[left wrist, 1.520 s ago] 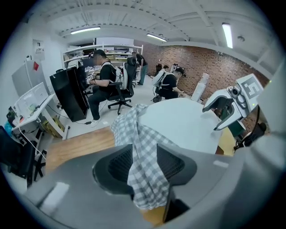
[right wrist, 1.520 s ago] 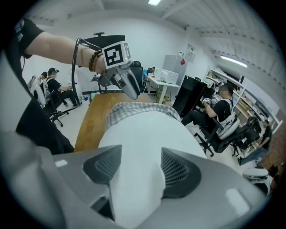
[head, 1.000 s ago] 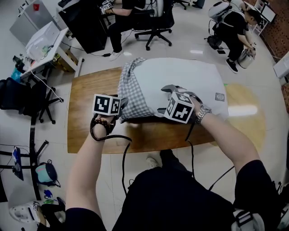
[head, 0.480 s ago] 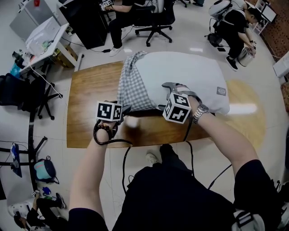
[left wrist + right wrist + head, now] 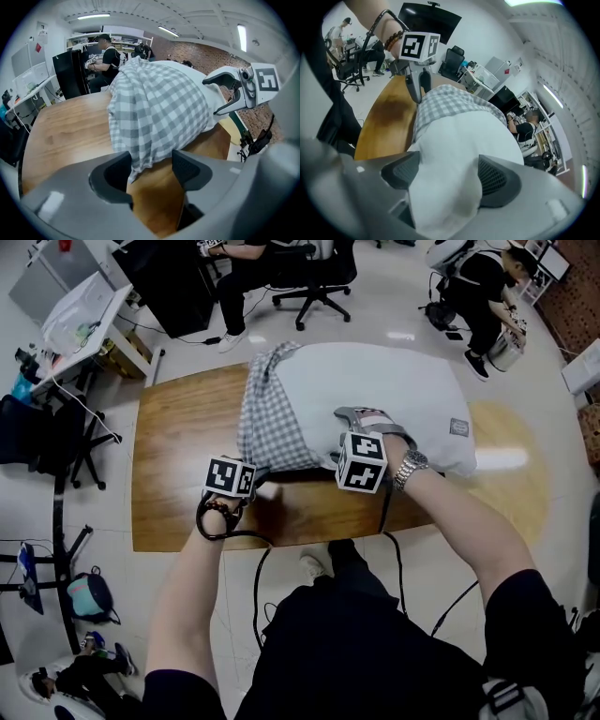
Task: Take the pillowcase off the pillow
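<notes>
A white pillow (image 5: 394, 390) lies across the wooden table (image 5: 178, 456). A grey-and-white checked pillowcase (image 5: 267, 418) is bunched over its left end. My left gripper (image 5: 255, 476) sits at the pillowcase's near corner. In the left gripper view the cloth's hem (image 5: 140, 154) hangs between the jaws of the left gripper (image 5: 150, 168), which are closing with a gap still beside the right pad. My right gripper (image 5: 339, 435) is shut on the pillow's near edge. In the right gripper view the pillow (image 5: 459, 140) fills the right gripper (image 5: 450, 176) from pad to pad.
Bare wood lies left of the pillow and along the near edge. A grey label (image 5: 457, 427) sits on the pillow's right end. Beyond the table are office chairs (image 5: 314, 277), a seated person (image 5: 239, 277), a crouching person (image 5: 483, 287) and a desk (image 5: 75, 324).
My left gripper has slid a little back toward the near table edge, staying at the pillowcase's corner. The right gripper has kept its place on the pillow's edge.
</notes>
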Demonstrator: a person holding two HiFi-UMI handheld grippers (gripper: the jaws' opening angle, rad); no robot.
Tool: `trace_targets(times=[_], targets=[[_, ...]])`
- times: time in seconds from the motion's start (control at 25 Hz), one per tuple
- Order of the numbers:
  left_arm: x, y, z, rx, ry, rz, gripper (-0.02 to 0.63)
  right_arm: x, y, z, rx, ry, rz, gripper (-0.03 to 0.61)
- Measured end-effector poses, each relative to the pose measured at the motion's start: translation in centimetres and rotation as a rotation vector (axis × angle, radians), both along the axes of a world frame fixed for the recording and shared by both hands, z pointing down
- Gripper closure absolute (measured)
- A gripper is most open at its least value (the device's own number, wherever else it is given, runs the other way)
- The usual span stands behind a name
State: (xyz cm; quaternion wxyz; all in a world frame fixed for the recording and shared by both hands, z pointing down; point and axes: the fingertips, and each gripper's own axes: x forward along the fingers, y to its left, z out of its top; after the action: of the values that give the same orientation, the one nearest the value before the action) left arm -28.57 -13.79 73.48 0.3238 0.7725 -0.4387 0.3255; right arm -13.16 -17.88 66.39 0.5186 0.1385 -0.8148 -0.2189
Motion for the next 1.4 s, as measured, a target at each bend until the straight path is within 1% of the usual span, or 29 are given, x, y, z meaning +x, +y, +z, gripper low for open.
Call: trace_targets(times=[0.04, 0.08, 0.2, 0.28, 0.36, 0.44, 0.6, 0.76, 0.92, 1.0, 1.04, 1.08, 1.12, 1.2, 1.32, 1.4], targets=[[0.0, -0.3, -0.1, -0.004, 0.0, 0.014, 0.359, -0.1, -0.5, 0.1, 0.008, 0.013, 0.001, 0.19], [0.1, -0.6, -0.3, -0.007, -0.003, 0.029, 0.405, -0.1, -1.1, 0.1, 0.021, 0.024, 0.006, 0.22], [0.1, -1.0, -0.8, -0.015, -0.029, 0.077, 0.497, 0.1, -2.5, -0.4, 0.079, 0.041, 0.032, 0.4], [0.0, -0.7, -0.8, -0.025, -0.051, 0.095, 0.549, 0.5, -2.8, -0.6, 0.112, 0.034, 0.049, 0.485], [-0.5, -0.3, -0.7, -0.043, -0.078, 0.09, 0.576, 1.3, -3.1, -0.9, 0.144, 0.029, 0.068, 0.531], [-1.8, 0.2, -0.3, -0.059, -0.106, 0.055, 0.586, 2.2, -3.4, -1.0, 0.153, 0.03, 0.095, 0.546], [-5.5, 0.4, -0.6, -0.06, -0.114, -0.036, 0.592, 3.2, -3.7, -2.0, 0.142, 0.025, 0.141, 0.551], [-7.4, 0.6, -1.5, -0.057, -0.137, -0.083, 0.592, 5.1, -3.4, -3.1, 0.127, 0.034, 0.16, 0.551], [-8.9, 1.7, -1.5, -0.057, -0.157, -0.123, 0.591, 6.6, -1.7, -2.8, 0.101, 0.05, 0.164, 0.544], [-9.2, 2.0, -1.5, -0.047, -0.166, -0.13, 0.588, 6.7, -0.4, -2.5, 0.053, 0.052, 0.148, 0.521], [-9.2, 2.1, -1.5, -0.04, -0.172, -0.126, 0.582, 6.5, 0.3, -2.4, 0.013, 0.048, 0.138, 0.489], [-9.1, 2.3, -1.5, -0.033, -0.179, -0.12, 0.564, 6.4, 1.2, -2.5, -0.034, 0.043, 0.127, 0.429], [-8.8, 2.5, -1.3, -0.027, -0.185, -0.114, 0.526, 6.3, 2.2, -2.6, -0.081, 0.038, 0.115, 0.379], [-8.1, 3.1, -1.0, -0.016, -0.188, -0.113, 0.448, 6.5, 4.1, -3.1, -0.154, 0.035, 0.092, 0.317], [-7.8, 3.2, -1.7, 0.004, -0.196, -0.114, 0.39, 6.2, 6.1, -5.1, -0.224, 0.022, 0.068, 0.311], [-7.6, 3.2, -2.6, 0.019, -0.2, -0.114, 0.37, 5.8, 6.7, -6.5, -0.238, 0.005, 0.06, 0.311]])
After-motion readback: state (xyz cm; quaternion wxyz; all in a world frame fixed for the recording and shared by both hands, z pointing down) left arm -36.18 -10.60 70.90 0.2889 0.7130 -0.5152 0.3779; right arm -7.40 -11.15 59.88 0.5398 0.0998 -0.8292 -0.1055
